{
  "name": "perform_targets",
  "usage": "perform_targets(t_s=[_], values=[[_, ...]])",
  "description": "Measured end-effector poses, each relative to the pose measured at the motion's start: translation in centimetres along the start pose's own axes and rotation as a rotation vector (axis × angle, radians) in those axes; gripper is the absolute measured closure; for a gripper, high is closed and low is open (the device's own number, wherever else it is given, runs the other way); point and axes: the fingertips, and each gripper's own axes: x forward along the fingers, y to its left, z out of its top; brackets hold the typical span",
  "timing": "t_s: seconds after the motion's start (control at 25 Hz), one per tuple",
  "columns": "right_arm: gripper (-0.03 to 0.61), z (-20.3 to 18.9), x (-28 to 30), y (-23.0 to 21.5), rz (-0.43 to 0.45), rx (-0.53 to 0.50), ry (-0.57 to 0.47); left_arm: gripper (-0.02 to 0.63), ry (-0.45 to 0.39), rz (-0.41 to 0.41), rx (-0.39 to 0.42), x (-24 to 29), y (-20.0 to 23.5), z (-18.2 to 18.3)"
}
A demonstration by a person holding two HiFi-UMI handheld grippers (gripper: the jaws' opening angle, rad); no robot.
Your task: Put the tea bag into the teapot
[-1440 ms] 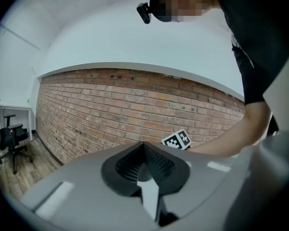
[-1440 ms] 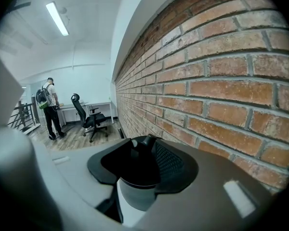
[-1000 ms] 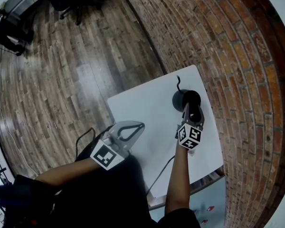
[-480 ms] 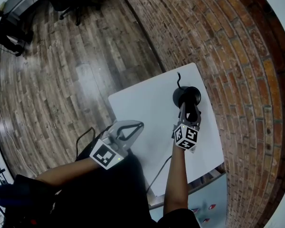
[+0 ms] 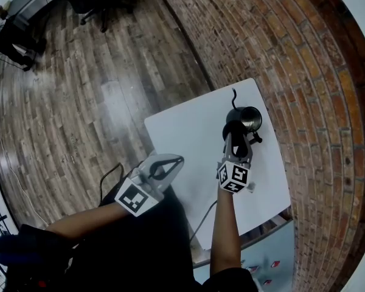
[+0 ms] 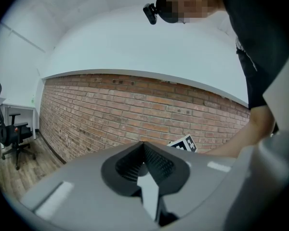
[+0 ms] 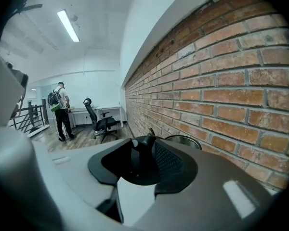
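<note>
The dark teapot (image 5: 252,120) stands at the far right of the white table (image 5: 182,139), its shiny metal opening uncovered and its thin spout pointing away. My right gripper (image 5: 234,140) is shut on the black teapot lid (image 5: 232,129), held just left of the pot. In the right gripper view the lid (image 7: 140,150) with its knob fills the jaws, and the pot's steel rim (image 7: 183,140) shows just beyond. My left gripper (image 5: 177,160) hovers at the table's near left edge, shut, nothing in it (image 6: 144,150). I cannot make out a tea bag.
A brick wall (image 5: 292,53) runs along the table's far and right sides, with wooden floor (image 5: 79,102) to the left. A cable (image 5: 204,224) hangs off the near table edge. Far off stand an office chair (image 7: 98,119) and a person with a backpack (image 7: 61,110).
The right gripper has drawn back and left with the lid, so the pot's metal opening now shows. The left gripper has shifted slightly.
</note>
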Motion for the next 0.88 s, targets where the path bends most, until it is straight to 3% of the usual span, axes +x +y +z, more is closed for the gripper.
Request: perform_targets(t_s=[0.4, 0.68, 0.88], values=[[0.426, -0.5, -1.4, 3.7, 0.047, 0.09, -0.051, 0.615, 0.012, -0.024, -0.001, -1.1, -1.0, -0.4], [0.426, -1.7, -1.7, 5.7, 0.081, 0.21, -0.069, 0.614, 0.031, -0.038, 0.008, -2.0, -0.6, -0.8], [0.426, -2.6, -1.7, 6.7, 0.086, 0.226, -0.086, 0.614, 0.035, -0.051, 0.017, -2.4, -0.1, -1.1]])
